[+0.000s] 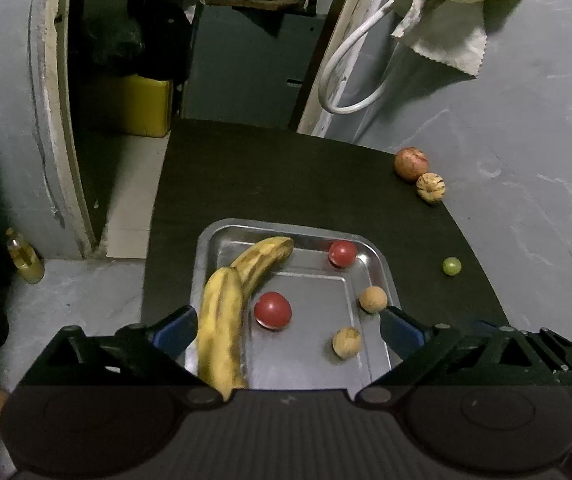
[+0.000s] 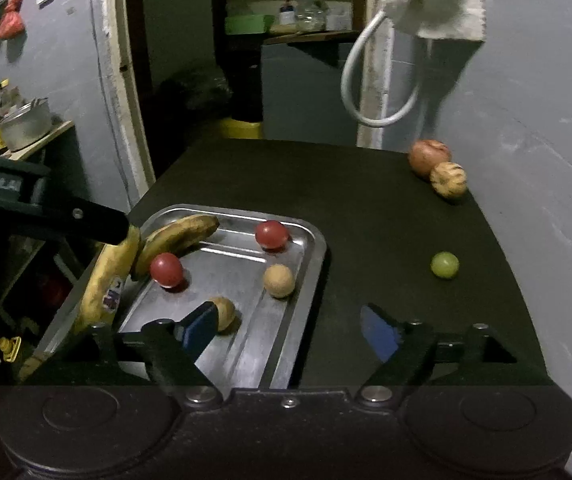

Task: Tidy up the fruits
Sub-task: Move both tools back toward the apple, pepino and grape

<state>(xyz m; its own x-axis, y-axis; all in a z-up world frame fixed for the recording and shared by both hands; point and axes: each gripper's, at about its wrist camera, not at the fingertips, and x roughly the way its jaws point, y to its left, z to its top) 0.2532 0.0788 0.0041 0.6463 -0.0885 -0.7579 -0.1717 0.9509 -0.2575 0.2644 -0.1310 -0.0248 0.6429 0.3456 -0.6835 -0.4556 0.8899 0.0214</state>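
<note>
A metal tray (image 1: 310,308) (image 2: 246,320) on the black table holds two bananas (image 1: 222,320) (image 2: 178,236), two red tomatoes (image 1: 272,310) (image 2: 167,269) and two tan round fruits (image 1: 373,299) (image 2: 279,280). My left gripper (image 1: 288,330) hovers open over the tray's near end, and one banana lies just inside its left finger (image 1: 176,332). The right gripper (image 2: 290,332) is open above the tray's right rim, holding nothing. Loose on the table to the right are a red apple (image 1: 411,164) (image 2: 429,157), a striped yellow fruit (image 1: 430,187) (image 2: 449,180) and a small green fruit (image 1: 451,266) (image 2: 444,265).
The table (image 1: 286,176) ends at a grey wall on the right and at a doorway behind. A white hose (image 1: 350,80) and a cloth (image 1: 446,32) hang at the back. A bottle (image 1: 26,256) stands on the floor at left. A side shelf carries a pot (image 2: 26,124).
</note>
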